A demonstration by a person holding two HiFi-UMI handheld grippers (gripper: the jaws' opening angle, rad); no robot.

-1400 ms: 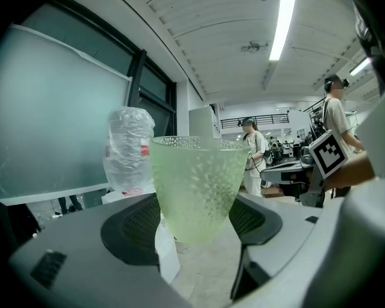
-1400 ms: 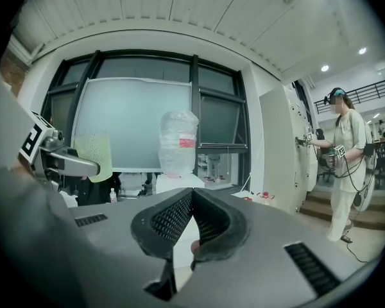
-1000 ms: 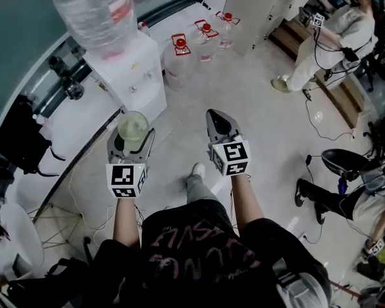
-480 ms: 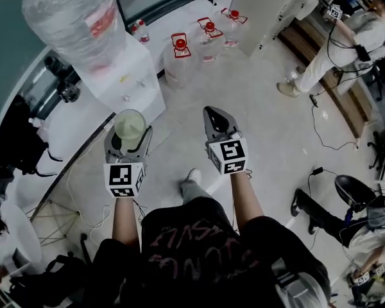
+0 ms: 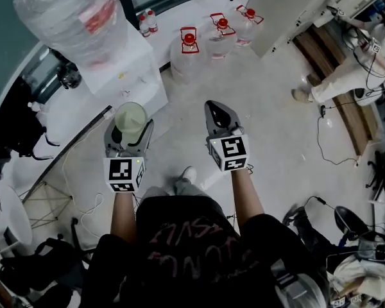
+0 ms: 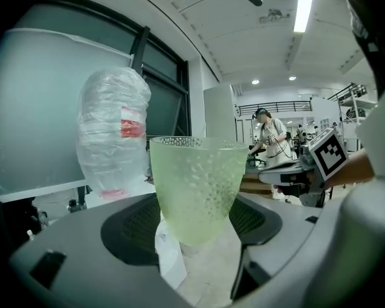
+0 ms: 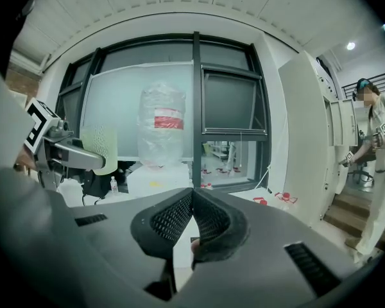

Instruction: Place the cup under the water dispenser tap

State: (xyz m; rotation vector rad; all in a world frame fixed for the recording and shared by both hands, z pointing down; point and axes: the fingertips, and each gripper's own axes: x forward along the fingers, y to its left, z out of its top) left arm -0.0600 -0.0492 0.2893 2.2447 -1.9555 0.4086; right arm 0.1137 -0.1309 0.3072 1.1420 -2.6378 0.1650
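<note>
A pale green dimpled cup (image 5: 131,118) (image 6: 196,188) stands upright between the jaws of my left gripper (image 5: 129,133) (image 6: 196,226), which is shut on its lower part. The white water dispenser (image 5: 122,66) with a big clear bottle (image 5: 67,18) on top stands just ahead and to the left of the cup; the bottle (image 6: 113,133) fills the left of the left gripper view. My right gripper (image 5: 219,115) (image 7: 192,194) is held beside the left one, shut with nothing in it. The cup (image 7: 99,147) shows at the left of the right gripper view.
Three water jugs with red caps (image 5: 188,47) stand on the floor beyond the dispenser. A white cabinet (image 5: 289,5) is at the far right. A person in white (image 5: 353,69) stands at the right with cables on the floor. A black bag (image 5: 13,124) lies at the left.
The view has shifted so the dispenser and jugs lie slightly higher and right in frame. Both grippers stay side by side, the cup held as before.
</note>
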